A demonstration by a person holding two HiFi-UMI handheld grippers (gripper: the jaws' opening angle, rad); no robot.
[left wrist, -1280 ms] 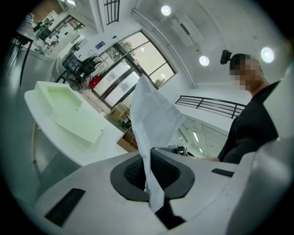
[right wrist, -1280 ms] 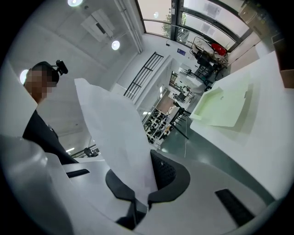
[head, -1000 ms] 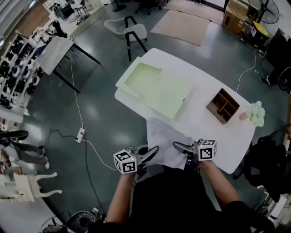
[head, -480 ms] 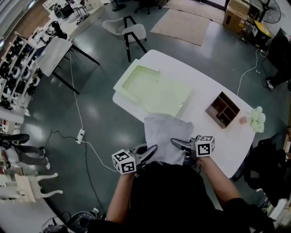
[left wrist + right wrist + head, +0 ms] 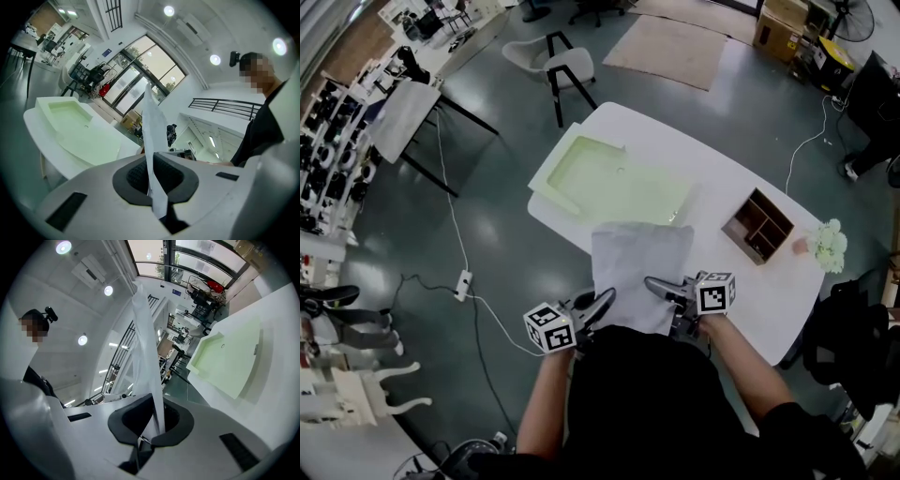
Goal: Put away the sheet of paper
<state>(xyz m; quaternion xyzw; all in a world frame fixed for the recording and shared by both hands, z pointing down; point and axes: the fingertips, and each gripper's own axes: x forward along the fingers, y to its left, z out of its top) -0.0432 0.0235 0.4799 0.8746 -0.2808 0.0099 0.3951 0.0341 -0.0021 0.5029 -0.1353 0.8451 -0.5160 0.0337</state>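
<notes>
A white sheet of paper (image 5: 637, 272) hangs stretched between my two grippers above the near edge of the white table (image 5: 741, 187). My left gripper (image 5: 605, 302) is shut on the sheet's near left corner, and the sheet (image 5: 152, 140) runs edge-on up between its jaws. My right gripper (image 5: 653, 283) is shut on the near right corner, the sheet (image 5: 145, 357) likewise pinched edge-on. A pale green open folder (image 5: 614, 178) lies on the table's far left part, just beyond the sheet's far edge; the folder (image 5: 79, 131) (image 5: 229, 362) shows in both gripper views.
A brown wooden organiser with compartments (image 5: 757, 225) stands on the table's right side, with a white flower bunch (image 5: 828, 246) beyond it. A chair (image 5: 553, 66) stands past the table, and a cable (image 5: 459, 244) runs across the floor at left.
Both grippers carried the sheet forward toward the green folder; its far edge now nearly reaches the folder. The sheet hangs flatter and wider than before.
</notes>
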